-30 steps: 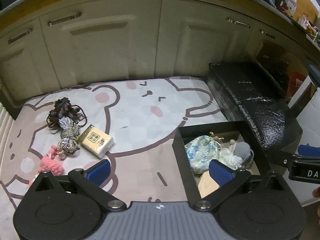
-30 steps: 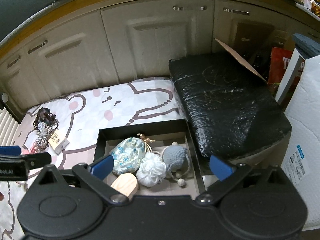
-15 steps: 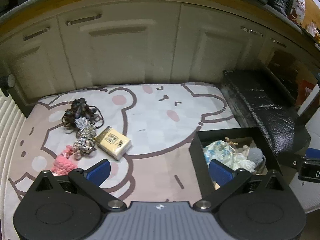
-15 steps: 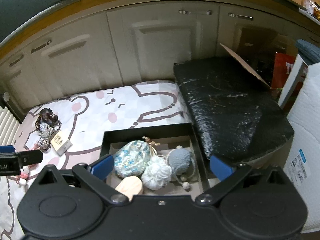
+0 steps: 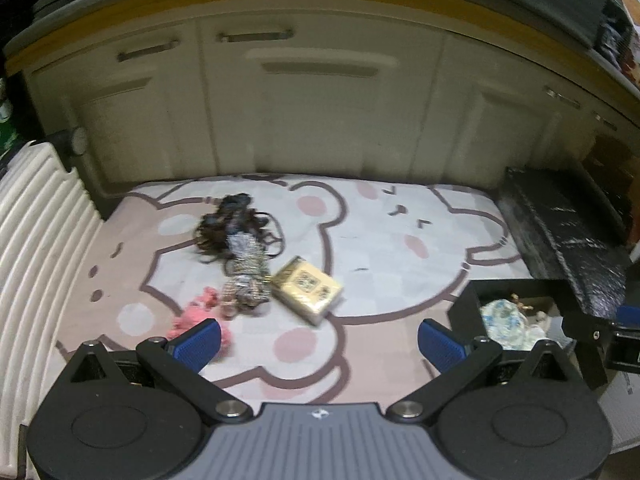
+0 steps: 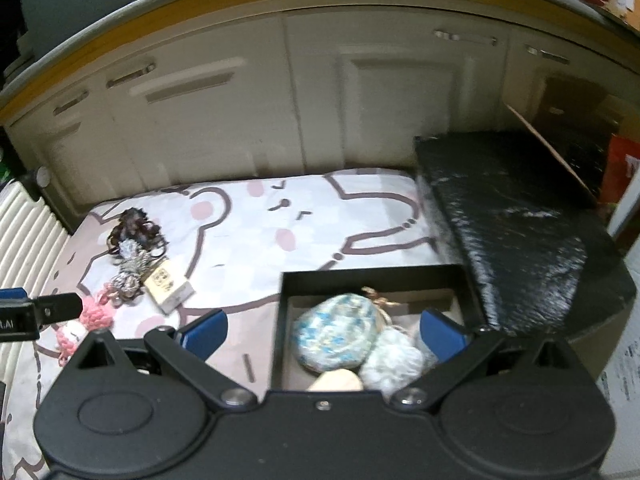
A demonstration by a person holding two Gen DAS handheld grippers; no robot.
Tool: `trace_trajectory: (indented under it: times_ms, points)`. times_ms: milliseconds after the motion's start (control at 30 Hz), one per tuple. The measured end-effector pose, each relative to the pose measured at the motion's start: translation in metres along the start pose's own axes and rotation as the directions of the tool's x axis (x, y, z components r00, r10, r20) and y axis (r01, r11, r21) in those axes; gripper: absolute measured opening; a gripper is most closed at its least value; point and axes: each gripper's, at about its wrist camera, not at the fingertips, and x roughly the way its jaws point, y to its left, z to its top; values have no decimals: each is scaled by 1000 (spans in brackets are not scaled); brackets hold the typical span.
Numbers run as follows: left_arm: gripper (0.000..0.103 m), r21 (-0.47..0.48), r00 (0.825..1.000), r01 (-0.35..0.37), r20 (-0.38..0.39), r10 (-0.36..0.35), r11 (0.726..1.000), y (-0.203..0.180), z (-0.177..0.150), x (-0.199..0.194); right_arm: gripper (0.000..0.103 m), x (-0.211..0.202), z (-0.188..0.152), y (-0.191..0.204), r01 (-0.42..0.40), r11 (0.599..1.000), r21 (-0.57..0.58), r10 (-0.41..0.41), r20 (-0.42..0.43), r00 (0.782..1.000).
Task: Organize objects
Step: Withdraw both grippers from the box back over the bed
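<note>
A black box [image 6: 372,278] sits on the bear-print mat [image 5: 384,248] and holds a blue floral pouch [image 6: 338,330], a white pom-pom [image 6: 394,360], a grey crochet ball and a wooden piece [image 6: 338,380]. On the mat to the left lie a dark hair bundle [image 5: 232,228], a silver rope bundle [image 5: 246,264], a yellow tissue pack [image 5: 308,290] and a pink crochet toy [image 5: 196,318]. My left gripper [image 5: 318,340] is open and empty above the mat, near the pink toy and the tissue pack. My right gripper [image 6: 324,330] is open and empty over the box's left wall.
A large black wrapped block [image 6: 516,220] lies right of the box. Cream cabinet doors [image 5: 320,112] stand behind the mat. A white ribbed radiator [image 5: 32,240] borders the left side. A white towel roll [image 6: 624,368] is at the far right.
My left gripper has swung left, from over the box towards the loose items on the mat. My right gripper has shifted left too, so the box sits further right in its view.
</note>
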Motion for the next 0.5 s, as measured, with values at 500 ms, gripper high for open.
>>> trace_trajectory:
  times_ms: [500]
  points:
    - [103, -104, 997, -74, 28, 77, 992, 80, -5, -13, 103, 19, 7, 65, -67, 996, -54, 67, -10, 998]
